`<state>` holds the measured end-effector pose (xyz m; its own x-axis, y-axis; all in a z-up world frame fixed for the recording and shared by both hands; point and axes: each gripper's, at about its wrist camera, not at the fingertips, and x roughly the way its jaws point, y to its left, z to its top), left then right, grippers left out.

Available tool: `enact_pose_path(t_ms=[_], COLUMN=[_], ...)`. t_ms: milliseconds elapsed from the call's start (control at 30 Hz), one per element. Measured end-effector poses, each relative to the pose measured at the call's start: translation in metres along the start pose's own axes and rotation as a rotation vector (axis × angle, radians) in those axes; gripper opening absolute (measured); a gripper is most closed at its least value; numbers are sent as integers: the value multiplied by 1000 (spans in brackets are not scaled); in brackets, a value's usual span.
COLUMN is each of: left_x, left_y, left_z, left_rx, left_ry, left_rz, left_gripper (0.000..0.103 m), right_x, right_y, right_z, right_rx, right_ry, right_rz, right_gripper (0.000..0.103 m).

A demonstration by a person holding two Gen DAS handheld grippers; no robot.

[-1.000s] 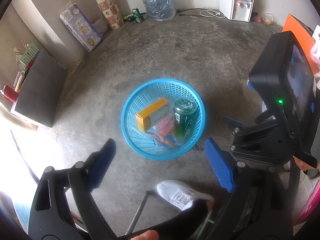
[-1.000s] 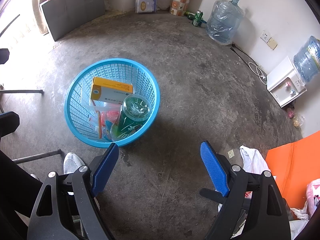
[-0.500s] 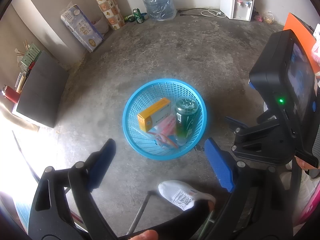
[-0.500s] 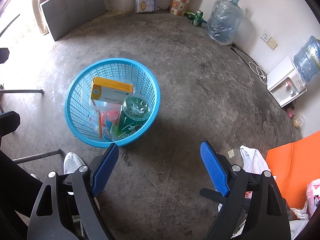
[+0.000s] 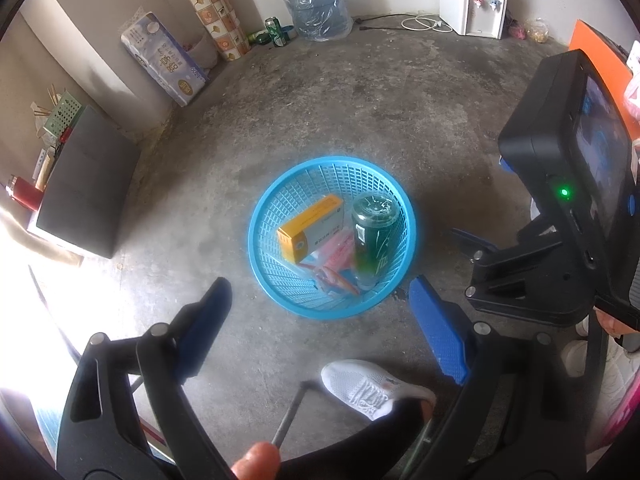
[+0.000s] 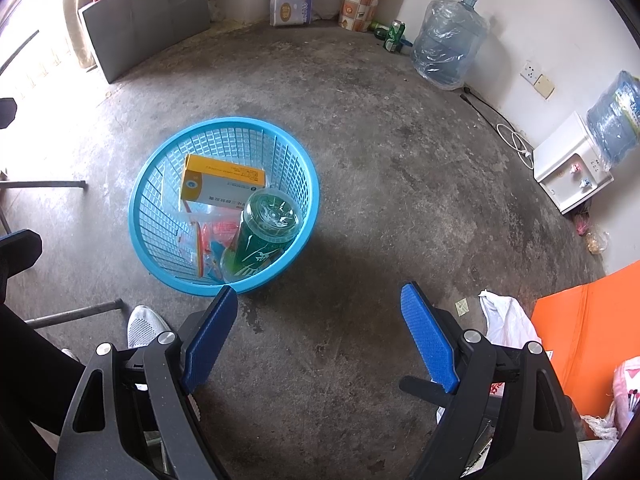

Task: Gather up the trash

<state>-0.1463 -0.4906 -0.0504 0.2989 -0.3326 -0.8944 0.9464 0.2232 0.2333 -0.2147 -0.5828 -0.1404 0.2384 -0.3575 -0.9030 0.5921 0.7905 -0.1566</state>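
Box [image 5: 311,227], bottle [image 5: 373,236] and wrappers [image 5: 335,264] in basket [image 5: 280,184] on floor [image 5: 360,112], shoe [image 5: 366,388] near basket

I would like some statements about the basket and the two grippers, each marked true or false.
1. The blue basket holds a yellow box and a green bottle. True.
2. The left gripper grips the bottle. False: it is open and holds nothing.
3. The right gripper is open. True.
4. The basket stands on a table. False: it stands on the concrete floor.
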Motion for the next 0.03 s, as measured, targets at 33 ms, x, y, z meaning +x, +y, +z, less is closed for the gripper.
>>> enact_pose_path(t_ms=[33], left_x=[0], left_y=[2], left_z=[0], left_rx=[-14], left_ry=[3], left_rz=[-5], left_gripper=[86], right_x=[0], right_y=[0], right_z=[0], right_rx=[0], right_ry=[1], right_rz=[0], right_gripper=[82])
